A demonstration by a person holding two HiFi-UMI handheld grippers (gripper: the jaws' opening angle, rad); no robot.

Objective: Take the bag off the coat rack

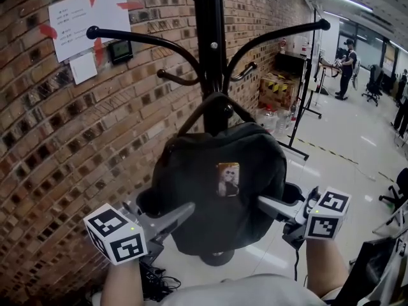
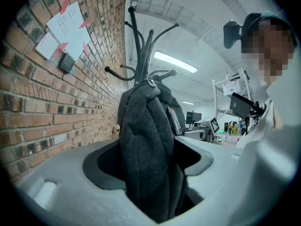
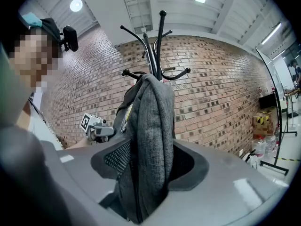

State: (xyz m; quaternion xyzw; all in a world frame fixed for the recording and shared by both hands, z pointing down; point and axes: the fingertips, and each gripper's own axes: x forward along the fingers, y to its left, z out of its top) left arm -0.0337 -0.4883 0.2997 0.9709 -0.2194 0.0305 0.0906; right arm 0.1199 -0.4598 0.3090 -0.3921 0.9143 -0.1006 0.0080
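Observation:
A dark grey backpack hangs by its top loop from the black coat rack against the brick wall. My left gripper grips the bag's lower left side and my right gripper its lower right side. In the left gripper view the bag's grey fabric fills the gap of the left gripper, pinched between the jaws. In the right gripper view the bag's side is likewise squeezed in the right gripper. The rack's curved hooks rise above the bag.
Brick wall with taped paper notes stands close on the left. The rack's round base and some cables lie on the floor below. Boxes, a metal stand and a person are farther right.

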